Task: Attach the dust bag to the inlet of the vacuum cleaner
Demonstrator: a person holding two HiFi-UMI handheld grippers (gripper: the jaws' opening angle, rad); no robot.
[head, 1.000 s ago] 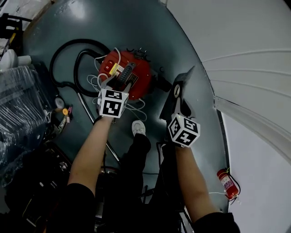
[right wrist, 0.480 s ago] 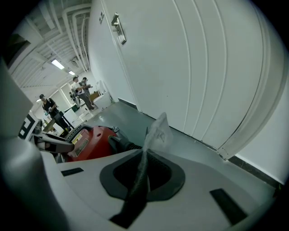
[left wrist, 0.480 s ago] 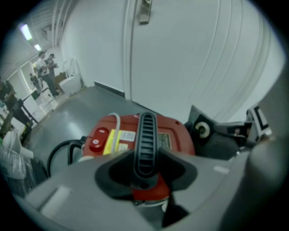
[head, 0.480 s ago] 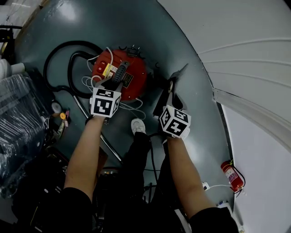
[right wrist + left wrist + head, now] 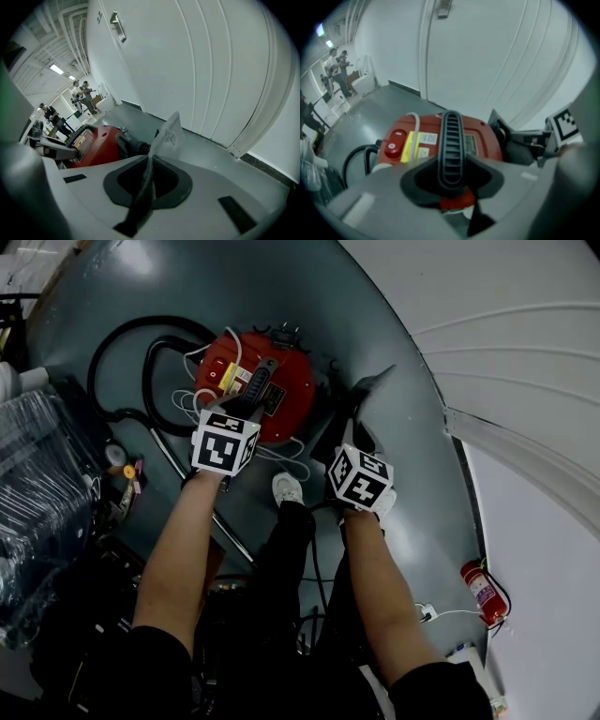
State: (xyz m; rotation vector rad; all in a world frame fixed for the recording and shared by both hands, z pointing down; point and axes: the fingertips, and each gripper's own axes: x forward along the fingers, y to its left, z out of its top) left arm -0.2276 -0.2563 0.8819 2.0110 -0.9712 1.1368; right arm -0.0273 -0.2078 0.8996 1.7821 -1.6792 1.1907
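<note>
The red vacuum cleaner point(image 5: 286, 381) stands on the grey floor, seen from above in the head view. My left gripper point(image 5: 246, 411) is on the black ribbed handle point(image 5: 451, 145) on top of it. Its jaws are closing, and both pads lie against the handle. In the left gripper view point(image 5: 451, 183) the red lid point(image 5: 487, 140) shows behind the handle. To the vacuum's right, my right gripper point(image 5: 354, 434) is shut on the thin grey dust bag point(image 5: 370, 395). In the right gripper view point(image 5: 149, 180) the bag point(image 5: 168, 136) stands up between the jaws, beside the black ribbed inlet point(image 5: 136, 146).
A black hose point(image 5: 112, 362) loops left of the vacuum, with a white cable point(image 5: 187, 404) and a metal wand point(image 5: 187, 479) nearby. Plastic-wrapped goods point(image 5: 37, 484) lie at the left edge. White wall panels point(image 5: 506, 352) curve along the right. A fire extinguisher point(image 5: 483, 592) stands by the wall.
The right gripper has sunk with the dust bag and come closer to the vacuum's right side. The left gripper has stayed at the handle.
</note>
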